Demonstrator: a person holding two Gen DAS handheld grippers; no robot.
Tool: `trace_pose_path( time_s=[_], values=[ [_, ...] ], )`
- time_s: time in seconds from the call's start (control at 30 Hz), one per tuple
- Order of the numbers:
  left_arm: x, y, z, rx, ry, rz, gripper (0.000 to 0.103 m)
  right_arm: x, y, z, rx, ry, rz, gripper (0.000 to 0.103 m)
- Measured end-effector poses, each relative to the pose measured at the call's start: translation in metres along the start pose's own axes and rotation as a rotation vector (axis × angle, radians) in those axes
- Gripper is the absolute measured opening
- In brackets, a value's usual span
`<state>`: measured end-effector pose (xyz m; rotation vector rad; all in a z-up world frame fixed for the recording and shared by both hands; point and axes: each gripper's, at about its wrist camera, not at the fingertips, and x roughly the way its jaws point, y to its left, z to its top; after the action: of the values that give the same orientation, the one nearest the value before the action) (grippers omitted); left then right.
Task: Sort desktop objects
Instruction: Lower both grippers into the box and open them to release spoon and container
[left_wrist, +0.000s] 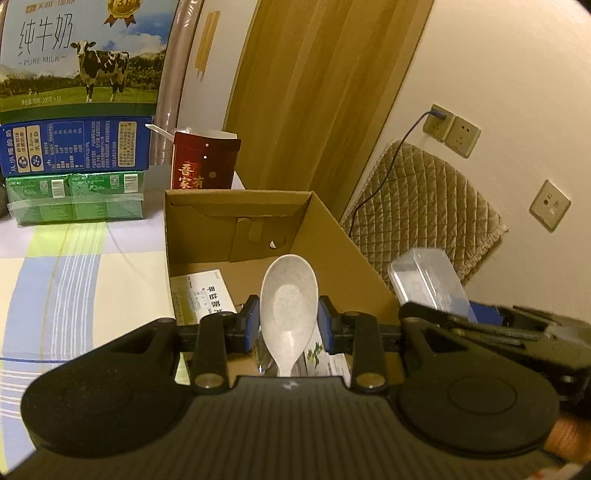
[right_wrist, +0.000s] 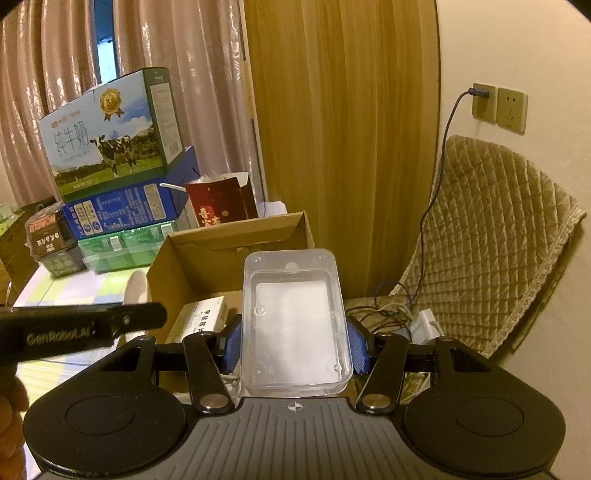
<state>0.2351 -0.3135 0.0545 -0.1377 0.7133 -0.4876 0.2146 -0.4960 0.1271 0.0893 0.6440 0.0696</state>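
Note:
A pale speckled spoon (left_wrist: 290, 295) stands bowl-up between the blue pads of my left gripper (left_wrist: 289, 325), which is shut on it above the open cardboard box (left_wrist: 332, 236). My right gripper (right_wrist: 295, 343) is shut on a clear plastic box (right_wrist: 293, 321), held over the cardboard box's (right_wrist: 207, 251) right edge. The clear plastic box (left_wrist: 428, 280) and right gripper also show at the right of the left wrist view. The left gripper's arm (right_wrist: 81, 328) and part of the spoon (right_wrist: 136, 291) appear at the left of the right wrist view. A white medicine carton (right_wrist: 205, 317) and a leaflet (left_wrist: 201, 295) lie inside the cardboard box.
Stacked milk cartons (left_wrist: 77, 74) and green packs (left_wrist: 74, 199) stand at the back left on a striped tablecloth (left_wrist: 74, 280). A dark red paper bag (left_wrist: 205, 162) is behind the box. A quilted chair (right_wrist: 491, 236), wall sockets (right_wrist: 498, 107) and a cable lie to the right.

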Motion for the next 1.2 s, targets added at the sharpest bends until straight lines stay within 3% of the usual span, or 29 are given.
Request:
trace_pose_path(
  time_s=[0.33, 1.2],
  values=[
    [-0.003, 0.013, 0.002, -0.024, -0.005, 0.02, 0.031, 0.004, 0.002, -0.004, 0.002, 0.015, 0.004, 0.053],
    [-0.024, 0.02, -0.007, 0.032, 0.011, 0.081, 0.041, 0.008, 0.02, -0.002, -0.001, 0.032, 0.032, 0.053]
  ],
)
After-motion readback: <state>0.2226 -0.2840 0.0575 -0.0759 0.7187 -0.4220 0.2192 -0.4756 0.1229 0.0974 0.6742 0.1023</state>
